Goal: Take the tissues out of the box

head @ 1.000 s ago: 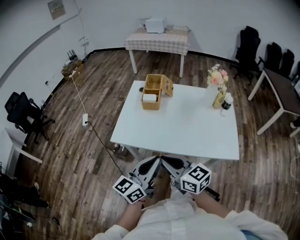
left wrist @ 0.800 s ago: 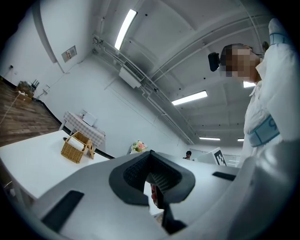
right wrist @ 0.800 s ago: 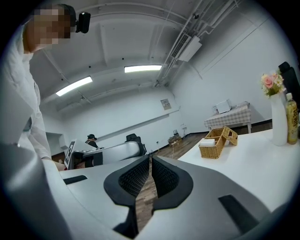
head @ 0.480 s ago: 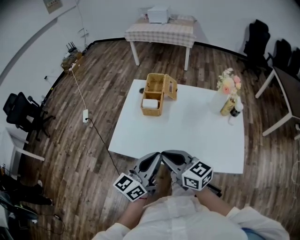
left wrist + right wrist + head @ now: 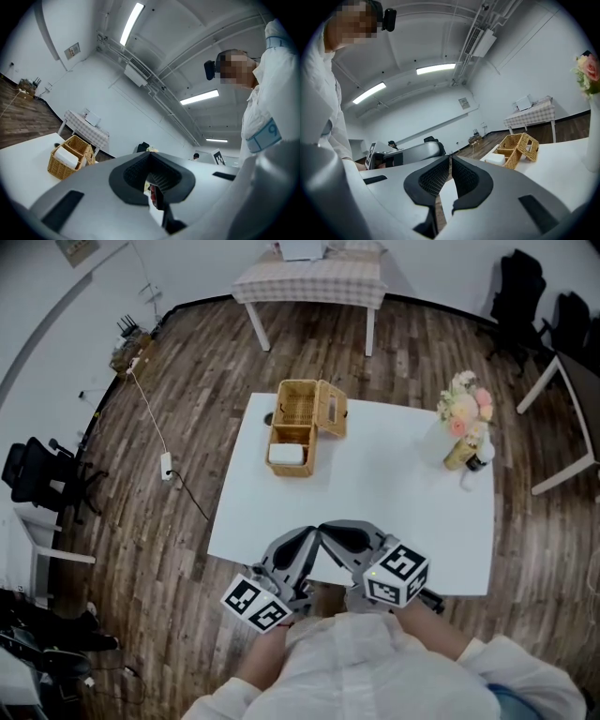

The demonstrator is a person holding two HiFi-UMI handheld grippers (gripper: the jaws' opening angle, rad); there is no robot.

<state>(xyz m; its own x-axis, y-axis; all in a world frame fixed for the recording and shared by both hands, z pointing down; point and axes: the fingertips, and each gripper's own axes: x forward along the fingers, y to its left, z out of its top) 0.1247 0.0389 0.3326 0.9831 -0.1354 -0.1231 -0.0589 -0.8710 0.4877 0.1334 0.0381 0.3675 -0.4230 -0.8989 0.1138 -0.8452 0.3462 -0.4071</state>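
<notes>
A wicker basket box (image 5: 298, 425) with its lid flipped open stands at the far left of the white table (image 5: 394, 512). A white stack of tissues (image 5: 286, 454) lies in its near compartment. Both grippers are held close together over the table's near edge, far from the basket. My left gripper (image 5: 311, 534) is shut with nothing in it, and my right gripper (image 5: 324, 529) is shut and empty too. The left gripper view has the basket (image 5: 70, 157) at the left, beyond the shut left gripper (image 5: 150, 155). The right gripper view shows the basket (image 5: 517, 147) past the shut right gripper (image 5: 450, 160).
A vase of flowers (image 5: 464, 423) and a dark bottle (image 5: 479, 461) stand at the table's far right. A checked-cloth table (image 5: 309, 277) is behind, office chairs (image 5: 520, 282) at the right, and a cable with a power strip (image 5: 167, 465) on the wooden floor.
The head view has moved forward, so the table and basket sit lower in the frame. Both grippers stay shut and now reach over the table's near edge.
</notes>
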